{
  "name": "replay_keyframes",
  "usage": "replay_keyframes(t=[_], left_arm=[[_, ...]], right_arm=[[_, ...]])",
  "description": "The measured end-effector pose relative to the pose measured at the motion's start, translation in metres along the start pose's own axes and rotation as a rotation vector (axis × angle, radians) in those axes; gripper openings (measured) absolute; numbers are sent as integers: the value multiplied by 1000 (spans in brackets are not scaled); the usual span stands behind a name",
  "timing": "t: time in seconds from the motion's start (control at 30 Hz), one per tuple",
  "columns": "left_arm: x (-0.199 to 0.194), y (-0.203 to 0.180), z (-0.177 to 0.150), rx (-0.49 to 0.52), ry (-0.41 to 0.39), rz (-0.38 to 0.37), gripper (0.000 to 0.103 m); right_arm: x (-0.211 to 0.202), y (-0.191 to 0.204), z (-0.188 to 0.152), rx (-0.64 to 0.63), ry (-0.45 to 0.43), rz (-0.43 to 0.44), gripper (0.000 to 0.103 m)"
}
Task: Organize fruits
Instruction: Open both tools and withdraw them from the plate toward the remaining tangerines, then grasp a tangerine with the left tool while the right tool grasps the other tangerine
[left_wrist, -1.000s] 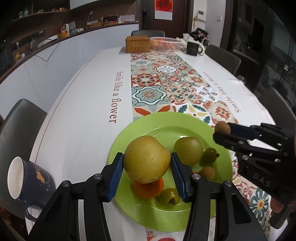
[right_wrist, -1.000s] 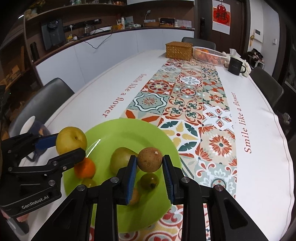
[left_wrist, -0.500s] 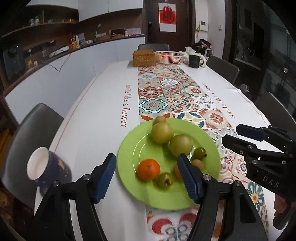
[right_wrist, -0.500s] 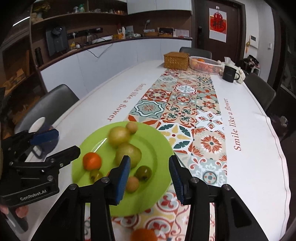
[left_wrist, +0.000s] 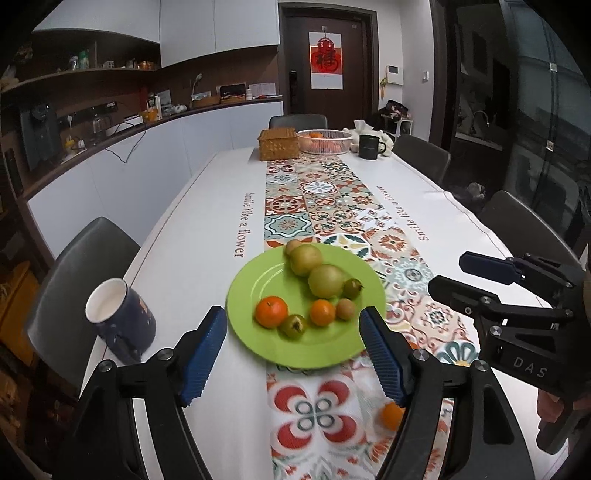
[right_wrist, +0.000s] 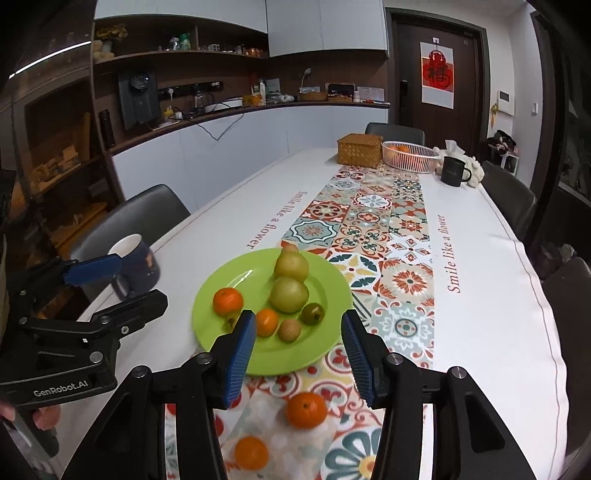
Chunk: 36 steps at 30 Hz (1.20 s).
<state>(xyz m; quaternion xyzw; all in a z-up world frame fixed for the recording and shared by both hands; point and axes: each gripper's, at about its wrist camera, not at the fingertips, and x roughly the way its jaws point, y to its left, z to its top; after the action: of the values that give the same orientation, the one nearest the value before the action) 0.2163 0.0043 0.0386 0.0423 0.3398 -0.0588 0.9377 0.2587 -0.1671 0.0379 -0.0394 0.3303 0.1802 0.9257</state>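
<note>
A green plate (left_wrist: 255, 284) (right_wrist: 332, 280) on the patterned runner holds several fruits: two pears (left_wrist: 304, 257) (left_wrist: 326, 281), two oranges (left_wrist: 271, 312) (left_wrist: 322, 312) and small brown and green fruits. Two loose oranges (right_wrist: 306, 410) (right_wrist: 251, 452) lie on the runner in front of the plate; one shows in the left wrist view (left_wrist: 391, 415). My left gripper (left_wrist: 291, 354) is open and empty, pulled back above the plate's near edge. My right gripper (right_wrist: 299, 350) is open and empty, also behind the plate.
A dark blue mug (left_wrist: 120, 319) (right_wrist: 135, 266) stands left of the plate near the table edge. At the far end are a wicker box (left_wrist: 277, 144), a white basket with oranges (left_wrist: 324, 141) and a black mug (left_wrist: 369, 146). Chairs surround the table.
Both grippers let go of their fruit, a pear and a small brown fruit, onto the plate, opened wide and drew back and up. Loose oranges came into view.
</note>
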Motion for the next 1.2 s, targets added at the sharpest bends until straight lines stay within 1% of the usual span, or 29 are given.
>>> replay_keyframes(t=[0.23, 0.37, 0.63, 0.83, 0.97, 1.2], left_arm=[[-20, -16, -18, -16, 4, -13, 75], [-27, -27, -28, -8, 7, -13, 75], [-28, -50, -49, 8, 22, -28, 75], [-17, -65, -68, 33, 62, -47, 75], [-4, -76, -80, 58, 104, -57, 75], [23, -83, -91, 71, 180, -115, 74]], right_arm=[[-22, -2, -14, -36, -7, 6, 50], [-30, -4, -20, -65, -2, 14, 50], [-35, -8, -36, -166, 28, 28, 50], [-30, -10, -49, -236, 60, 52, 50], [-17, -13, -58, -272, 115, 78, 50], [12, -14, -73, -299, 203, 91, 50]])
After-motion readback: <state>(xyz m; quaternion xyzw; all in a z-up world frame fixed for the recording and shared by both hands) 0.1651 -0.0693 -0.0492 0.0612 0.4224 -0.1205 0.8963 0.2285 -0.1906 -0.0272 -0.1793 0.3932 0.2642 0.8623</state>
